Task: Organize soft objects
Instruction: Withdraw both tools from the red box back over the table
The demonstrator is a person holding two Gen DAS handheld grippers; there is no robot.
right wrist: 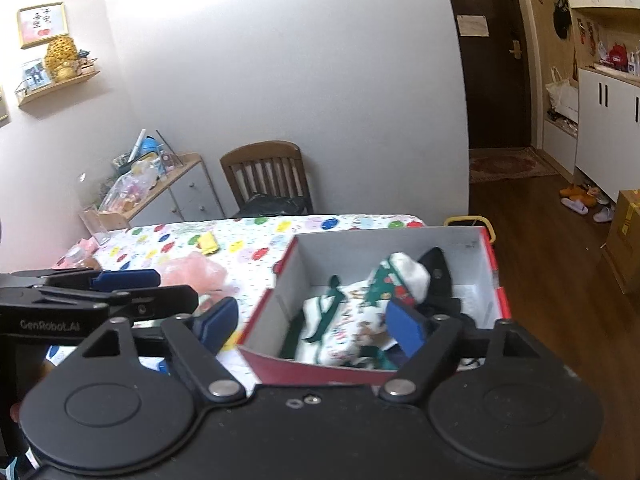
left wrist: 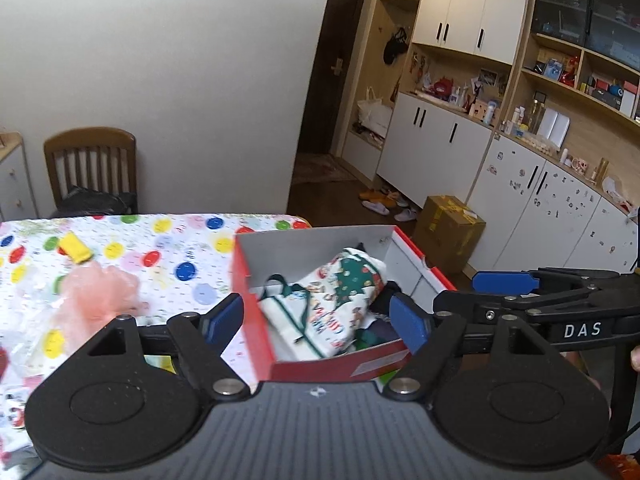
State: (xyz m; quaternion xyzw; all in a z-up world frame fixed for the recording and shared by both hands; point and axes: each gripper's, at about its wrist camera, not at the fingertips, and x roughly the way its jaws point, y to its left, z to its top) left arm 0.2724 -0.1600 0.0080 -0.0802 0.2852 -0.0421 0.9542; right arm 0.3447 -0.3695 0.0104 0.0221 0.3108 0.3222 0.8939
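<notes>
A red shoebox (left wrist: 260, 320) (right wrist: 496, 280) with white inner walls stands on the dotted tablecloth. Inside lies a white Christmas-print cloth (left wrist: 332, 300) (right wrist: 352, 316) with green trim, over dark fabric. A pink fluffy soft item (left wrist: 100, 292) (right wrist: 196, 272) and a yellow item (left wrist: 76, 248) (right wrist: 208, 242) lie on the table left of the box. My left gripper (left wrist: 318, 322) is open and empty, held above the box's near end. My right gripper (right wrist: 312, 324) is open and empty over the box's near left corner. Each gripper shows in the other's view.
The table (left wrist: 168, 240) carries more small items at its left side. A wooden chair (left wrist: 92, 168) stands behind it by the wall. A cardboard box (left wrist: 448, 232) sits on the floor to the right, near white cabinets and slippers.
</notes>
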